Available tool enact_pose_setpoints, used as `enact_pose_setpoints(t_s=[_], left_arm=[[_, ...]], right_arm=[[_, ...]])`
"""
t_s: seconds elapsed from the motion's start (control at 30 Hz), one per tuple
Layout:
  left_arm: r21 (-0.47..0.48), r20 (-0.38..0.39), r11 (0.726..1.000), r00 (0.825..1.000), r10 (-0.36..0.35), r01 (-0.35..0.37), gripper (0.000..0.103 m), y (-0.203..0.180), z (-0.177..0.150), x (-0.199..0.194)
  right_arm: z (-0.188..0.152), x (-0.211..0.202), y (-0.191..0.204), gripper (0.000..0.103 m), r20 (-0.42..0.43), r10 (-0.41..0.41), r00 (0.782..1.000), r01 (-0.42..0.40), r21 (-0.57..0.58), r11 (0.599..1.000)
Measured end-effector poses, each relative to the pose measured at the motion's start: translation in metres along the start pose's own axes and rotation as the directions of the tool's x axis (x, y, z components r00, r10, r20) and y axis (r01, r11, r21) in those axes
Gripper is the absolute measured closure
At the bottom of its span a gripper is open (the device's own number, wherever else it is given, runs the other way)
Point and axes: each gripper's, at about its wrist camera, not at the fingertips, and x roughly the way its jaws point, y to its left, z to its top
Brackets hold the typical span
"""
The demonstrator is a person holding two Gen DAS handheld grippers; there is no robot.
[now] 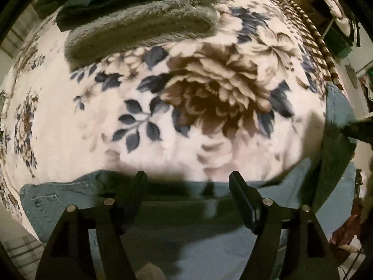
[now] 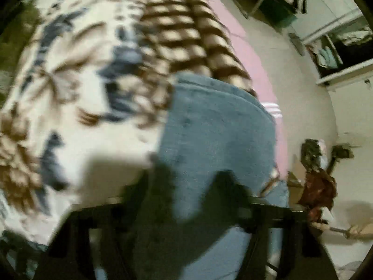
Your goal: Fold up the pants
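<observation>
Blue denim pants [image 1: 186, 228] lie on a floral blanket [image 1: 93, 128] at the bed's near edge, with a back pocket at lower left and a leg running up the right side. My left gripper [image 1: 187, 182] is open above the pants' upper edge, with nothing between its fingers. In the blurred right wrist view the pants leg [image 2: 216, 128] stretches ahead near the bed's right edge. My right gripper [image 2: 193, 182] is open over that leg, its fingers apart.
A grey furry folded item [image 1: 139, 28] with a dark garment on it lies at the far side of the blanket. A brown checked border [image 2: 186, 28] and pink sheet [image 2: 251, 53] mark the bed's right edge. Shelves and clutter [image 2: 338, 53] stand on the floor beyond.
</observation>
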Motion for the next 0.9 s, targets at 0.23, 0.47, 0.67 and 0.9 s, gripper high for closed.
enact_pose_setpoints(t_s=[0.23,0.47,0.67,0.9], left_arm=[[-0.023,-0.041,0.998,0.998,-0.056,0.055,0.033,-0.009,-0.034,-0.014],[-0.017,-0.046,1.000,0.999,-0.014,0.014,0.033,-0.031,-0.055,-0.017],[0.032,0.003,0.992,0.992,0.122,-0.122,0.033,-0.062,-0.043,0.002],[0.028,-0.001,0.988,0.988,0.155,-0.155,0.033,-0.067,-0.035,0.015]], right_arm=[[-0.096,-0.041,-0.139,0.103,0.075,0.055,0.996,-0.078,0.359,0.930],[-0.134,-0.014,-0.160,0.073,0.032,0.368,0.929,-0.347,0.418,0.840],[-0.064,-0.034,-0.067,0.036,0.055,0.275,0.960,-0.280,0.165,0.946],[-0.006,-0.002,0.032,0.029,-0.001,-0.015,1.000,0.015,-0.111,0.994]])
